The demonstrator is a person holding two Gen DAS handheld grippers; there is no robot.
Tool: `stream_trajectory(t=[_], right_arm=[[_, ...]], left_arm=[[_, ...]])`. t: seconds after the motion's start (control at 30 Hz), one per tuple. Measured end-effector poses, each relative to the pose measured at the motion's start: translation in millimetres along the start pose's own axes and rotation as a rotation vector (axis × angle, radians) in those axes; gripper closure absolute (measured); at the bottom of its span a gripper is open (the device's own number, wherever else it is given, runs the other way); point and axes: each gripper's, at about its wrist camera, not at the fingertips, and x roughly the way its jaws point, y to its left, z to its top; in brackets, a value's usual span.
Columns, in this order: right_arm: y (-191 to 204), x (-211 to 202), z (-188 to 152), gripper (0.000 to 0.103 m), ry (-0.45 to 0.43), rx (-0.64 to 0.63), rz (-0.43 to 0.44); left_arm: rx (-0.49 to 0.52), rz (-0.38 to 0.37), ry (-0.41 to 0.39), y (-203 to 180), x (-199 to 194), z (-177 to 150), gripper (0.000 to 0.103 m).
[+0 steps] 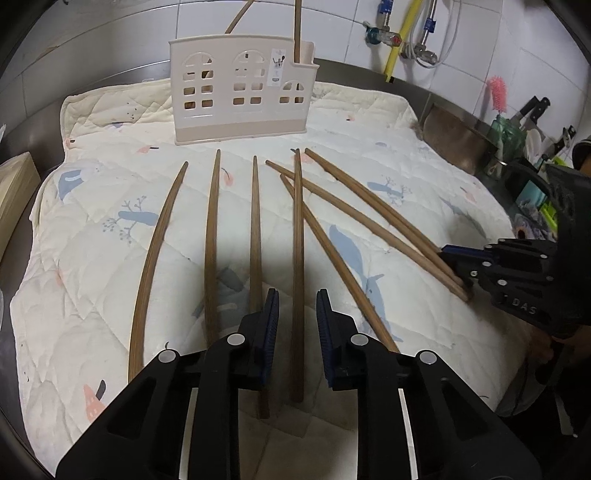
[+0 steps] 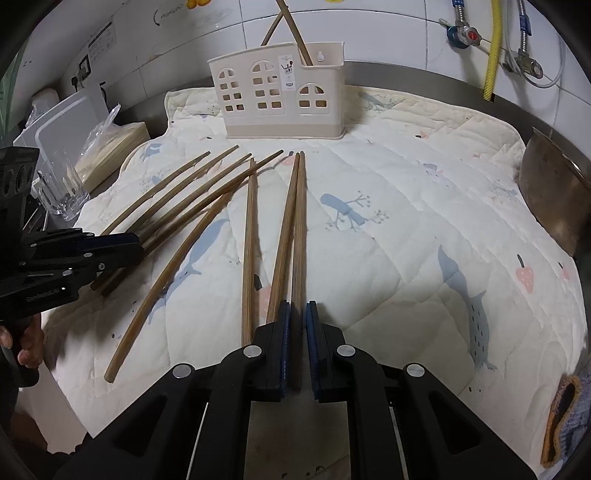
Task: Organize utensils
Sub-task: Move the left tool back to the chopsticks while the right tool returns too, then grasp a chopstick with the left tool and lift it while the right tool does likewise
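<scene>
Left gripper (image 1: 297,321) straddles one brown wooden chopstick (image 1: 297,258), pads not touching — right gripper (image 2: 298,334) clamps another chopstick (image 2: 300,229) on quilted mat (image 2: 406,240).

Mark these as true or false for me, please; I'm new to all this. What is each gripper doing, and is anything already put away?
1. The utensil holder stands empty. False: two upright chopsticks poke out of its top.
2. The right gripper is shut on a chopstick. True.
3. The left gripper is squeezing a chopstick. False: the middle chopstick lies between its jaws with a gap on either side, so the gripper is open.
4. The loose chopsticks lie on a quilted mat printed with birds. True.
</scene>
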Motion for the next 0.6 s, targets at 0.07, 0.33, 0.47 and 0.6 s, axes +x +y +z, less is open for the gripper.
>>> stream_trajectory(t=[0.07,0.33,0.47,0.6], right_arm=[[0,0,0,0.094,-0.004,0.003,-0.001],[0,-1,-1,0.096,-0.016,0.001,-0.009],[0,-6,0,0.096,-0.032,0.0,-0.015],[-1,-24,8,0.097,-0.077,-0.01,-0.028]], left_arm=[[-0.004,0.0,0.007,0,3,0,0.084],[0.026,0.043,0.014,-6,9,-2,0.095],[0.03,0.047,0.008,-8,5,0,0.097],[0.027,0.041,-0.015,-9,-7,5,0.098]])
